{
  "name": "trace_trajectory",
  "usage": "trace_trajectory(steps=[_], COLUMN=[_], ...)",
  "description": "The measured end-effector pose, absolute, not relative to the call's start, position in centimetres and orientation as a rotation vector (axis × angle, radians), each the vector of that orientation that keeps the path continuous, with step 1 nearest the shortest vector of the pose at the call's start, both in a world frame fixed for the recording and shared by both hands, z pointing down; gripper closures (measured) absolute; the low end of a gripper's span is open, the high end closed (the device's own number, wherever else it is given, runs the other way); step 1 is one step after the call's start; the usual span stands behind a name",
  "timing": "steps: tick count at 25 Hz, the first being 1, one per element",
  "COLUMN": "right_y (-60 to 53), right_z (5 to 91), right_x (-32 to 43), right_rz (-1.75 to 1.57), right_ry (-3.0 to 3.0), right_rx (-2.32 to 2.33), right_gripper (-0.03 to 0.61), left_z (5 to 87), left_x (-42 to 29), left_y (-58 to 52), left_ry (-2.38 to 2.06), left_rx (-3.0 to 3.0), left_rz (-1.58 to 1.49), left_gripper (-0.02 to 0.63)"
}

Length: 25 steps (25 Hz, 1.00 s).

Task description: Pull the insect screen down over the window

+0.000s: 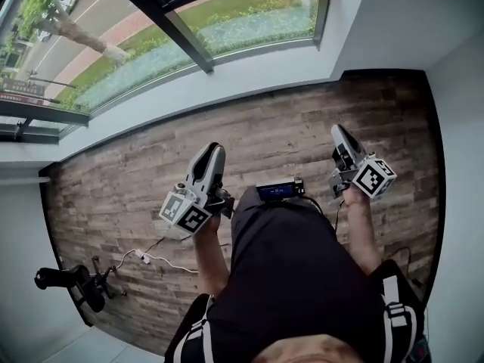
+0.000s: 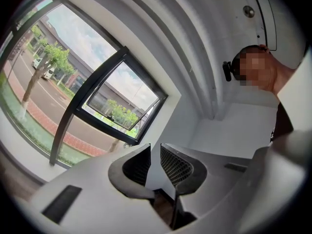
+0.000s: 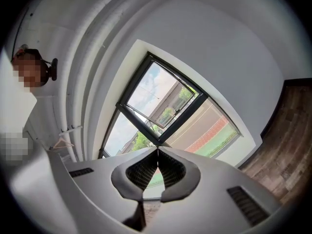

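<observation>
The window (image 1: 151,44) with its dark frame runs along the far wall, beyond a white sill. In the left gripper view the window (image 2: 73,96) fills the left side, with one sash (image 2: 122,108) tilted open. The right gripper view shows the same window (image 3: 170,111) straight ahead. I cannot make out an insect screen in any view. My left gripper (image 1: 213,151) is held in front of the body over the wooden floor and points toward the window wall; its jaws stand a little apart with nothing between them. My right gripper (image 1: 337,130) points the same way, tips touching, empty.
A wooden floor (image 1: 302,119) lies between me and the window wall. A black wheeled stand (image 1: 72,282) and a white cable (image 1: 155,259) lie at the lower left. A small device with a blue screen (image 1: 278,190) sits at my waist. A clothes hanger (image 3: 62,141) hangs on the wall.
</observation>
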State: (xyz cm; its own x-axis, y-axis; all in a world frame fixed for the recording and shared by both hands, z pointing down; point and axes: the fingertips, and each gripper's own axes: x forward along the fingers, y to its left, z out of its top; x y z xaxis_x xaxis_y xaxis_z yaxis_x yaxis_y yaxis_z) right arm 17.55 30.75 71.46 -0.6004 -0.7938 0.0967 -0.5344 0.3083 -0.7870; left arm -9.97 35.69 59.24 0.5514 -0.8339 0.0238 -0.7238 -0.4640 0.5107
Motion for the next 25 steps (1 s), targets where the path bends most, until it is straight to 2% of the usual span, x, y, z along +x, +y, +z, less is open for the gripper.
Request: trace_trajectory(steps=[6,14,23,25], right_y=[27.2,18.4,10.0,8.6], right_z=[72.4,71.3,69.3,69.0], right_x=[17.0,15.6,7.2,5.3], right_rz=[-1.163,-1.051,-0.972,-0.958], right_ry=[2.303,2.346,2.507,2.522], right_rx=[-1.174,-1.302,-1.359,-1.347], right_gripper=[0.571,0.572,0.572,0.572], left_z=[59.9,61.3,58.4,58.7], left_x=[-8.4,-9.4,-15.1,-16.3], left_y=[29.6,16.3,6.1,4.5], left_ry=[-1.197,-1.052,-0.811,-0.639], left_rx=[2.344,2.340,2.221,2.116], left_rz=[-0.360,-0.484,-0.857,-0.986], left_gripper=[0.558,0.488,0.489,0.548])
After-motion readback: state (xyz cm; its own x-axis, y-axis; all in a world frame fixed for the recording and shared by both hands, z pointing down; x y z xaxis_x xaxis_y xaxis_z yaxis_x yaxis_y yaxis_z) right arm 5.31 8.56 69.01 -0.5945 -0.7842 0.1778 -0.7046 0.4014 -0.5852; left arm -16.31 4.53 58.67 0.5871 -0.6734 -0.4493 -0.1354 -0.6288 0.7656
